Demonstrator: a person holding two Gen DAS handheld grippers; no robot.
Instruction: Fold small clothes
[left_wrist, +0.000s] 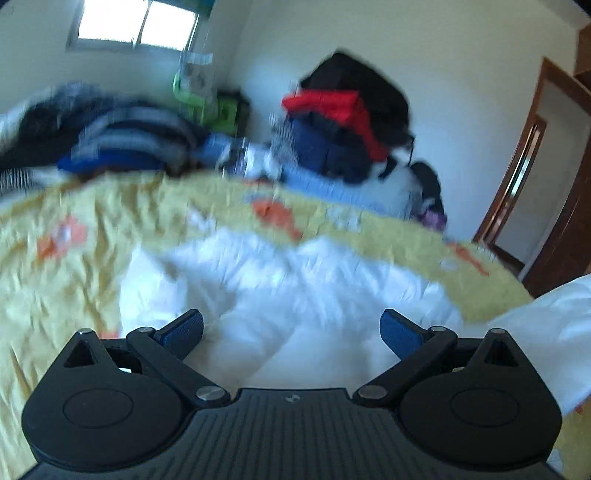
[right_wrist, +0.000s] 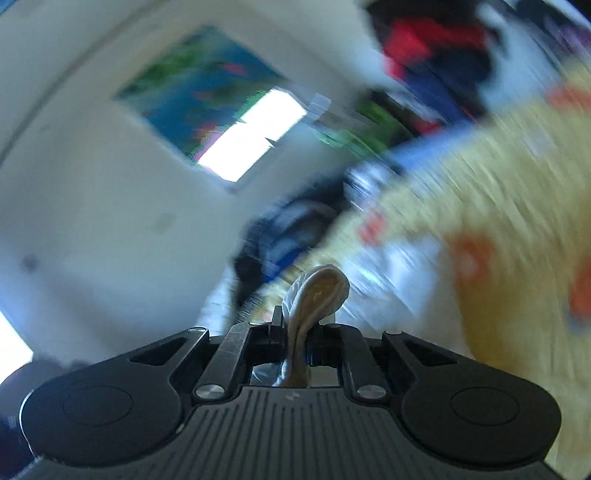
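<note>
A white garment (left_wrist: 280, 295) lies spread and wrinkled on the yellow patterned bedspread (left_wrist: 74, 258). My left gripper (left_wrist: 291, 332) is open just above the garment's near part, its blue pads (left_wrist: 400, 334) wide apart and empty. My right gripper (right_wrist: 299, 325) is shut on a bunched fold of white cloth (right_wrist: 317, 295) that sticks up between the fingers. The right wrist view is tilted and heavily blurred; the bedspread (right_wrist: 498, 203) fills its right side.
Piles of dark, striped and red clothes (left_wrist: 332, 122) sit along the far side of the bed by the wall. A window (left_wrist: 136, 26) is at the upper left. A wooden door (left_wrist: 546, 177) stands at the right. More white cloth (left_wrist: 554, 325) lies at the right edge.
</note>
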